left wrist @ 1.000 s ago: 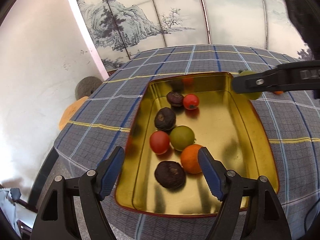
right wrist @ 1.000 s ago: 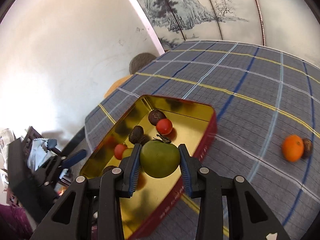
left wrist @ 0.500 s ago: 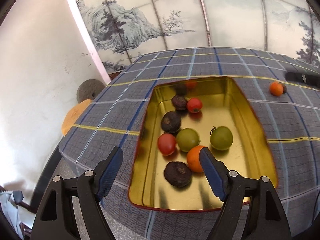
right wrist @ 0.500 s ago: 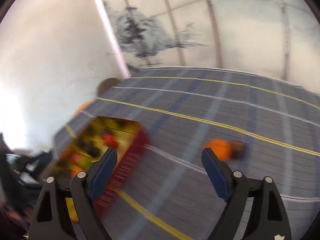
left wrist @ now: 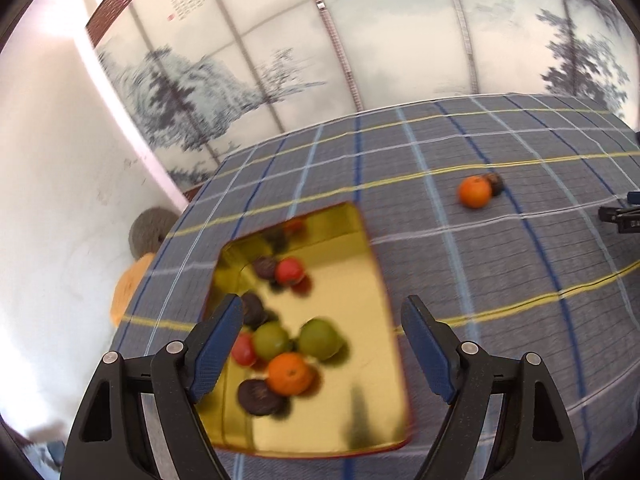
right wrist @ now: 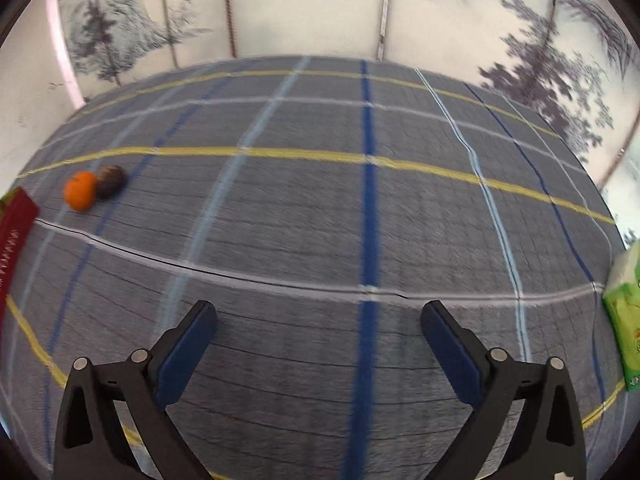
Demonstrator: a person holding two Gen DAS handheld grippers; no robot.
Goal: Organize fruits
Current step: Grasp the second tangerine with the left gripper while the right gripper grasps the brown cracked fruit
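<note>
— What's in the gold metal tray (left wrist: pixel 360 288)?
— Green, red, orange and dark fruits (left wrist: pixel 280 344), lower centre.
— Outside it?
— An orange tangerine (left wrist: pixel 474 192) touching a dark fruit (left wrist: pixel 495 183), upper right on the plaid cloth (right wrist: pixel 360 220).
— Grippers?
— Left gripper (left wrist: pixel 322 346) and right gripper (right wrist: pixel 320 346) both spread, empty.

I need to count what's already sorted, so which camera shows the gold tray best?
The left wrist view. It looks down into the gold tray, showing its floor and the fruit inside, though motion-blurred. The right wrist view catches only a strip of the tray's red outer wall at its left edge.
</note>
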